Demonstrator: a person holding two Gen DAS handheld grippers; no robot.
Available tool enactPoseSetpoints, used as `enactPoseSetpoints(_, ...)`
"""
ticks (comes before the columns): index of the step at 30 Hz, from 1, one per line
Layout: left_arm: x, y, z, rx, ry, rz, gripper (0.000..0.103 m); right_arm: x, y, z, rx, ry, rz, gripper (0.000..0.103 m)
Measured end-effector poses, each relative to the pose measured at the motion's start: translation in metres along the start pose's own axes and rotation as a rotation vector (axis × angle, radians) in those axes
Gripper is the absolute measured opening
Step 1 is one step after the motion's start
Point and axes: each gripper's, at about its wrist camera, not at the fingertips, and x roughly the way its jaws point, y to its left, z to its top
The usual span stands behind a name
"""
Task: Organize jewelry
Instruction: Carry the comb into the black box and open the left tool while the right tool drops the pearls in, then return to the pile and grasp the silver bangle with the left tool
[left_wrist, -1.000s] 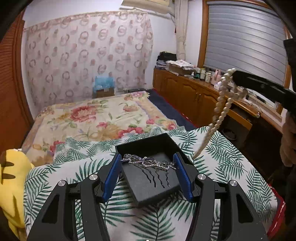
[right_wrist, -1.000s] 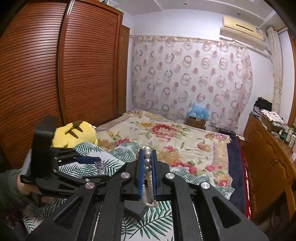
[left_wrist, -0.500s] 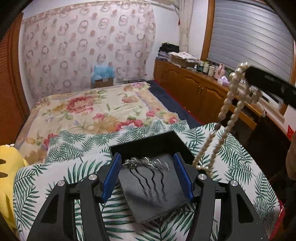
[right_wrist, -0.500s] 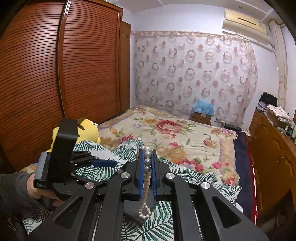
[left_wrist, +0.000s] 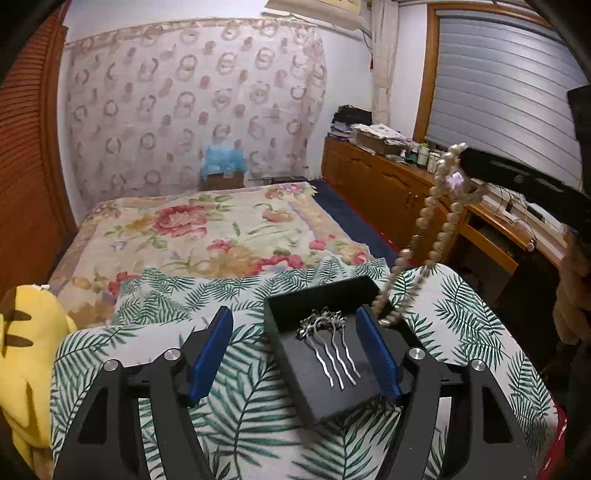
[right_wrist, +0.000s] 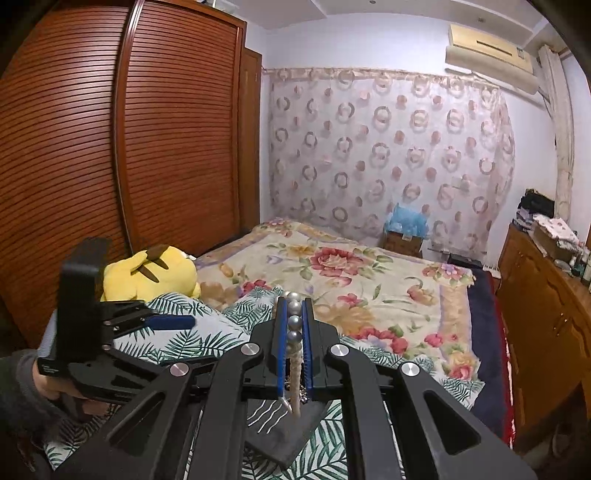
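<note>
A black jewelry box sits on the palm-leaf cloth. A silver hair comb lies inside it, prongs toward me. My left gripper is open and empty, hovering low over the box's left side. My right gripper is shut on a pearl necklace. In the left wrist view the necklace hangs from the right gripper, and its lower end reaches the box's right rim. The box also shows below the right gripper.
The palm-leaf cloth covers a raised surface beside a floral bed. A yellow plush toy lies at the left. A wooden cabinet runs along the right. A wooden wardrobe stands left.
My left gripper has opened wider, shifted left and let go of the comb, which now lies in the box. The necklace has come down until its end reaches the box's rim.
</note>
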Motion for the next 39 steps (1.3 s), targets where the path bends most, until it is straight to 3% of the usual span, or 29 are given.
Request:
enactPoseSetpoints(12, -0.029, 0.008, -0.039, -0.018, 0.033, 0.007, 0.069, 0.049, 0.01, -0.064, 0.041, 0.198, 0.004, 0.01)
enactPoseSetpoints(27, -0.062, 0.005, -0.106, -0.039, 0.088, 0.0, 0.075, -0.001, 0.05, -0.134, 0.099, 0.231, 0.01, 0.013)
enactPoseSetpoints(36, -0.074, 0.002, -0.126, -0.033, 0.097, 0.0, 0.075, -0.027, 0.079, -0.165, 0.131, 0.243, 0.023, 0.013)
enactPoseSetpoints(37, -0.075, 0.001, -0.128, -0.03, 0.101, -0.002, 0.075, -0.031, 0.081, -0.168, 0.135, 0.243, 0.023, 0.013)
enactPoseSetpoints(39, -0.076, 0.0, -0.132, -0.028, 0.109, -0.012, 0.065, -0.035, 0.084, -0.171, 0.14, 0.243, 0.022, 0.013)
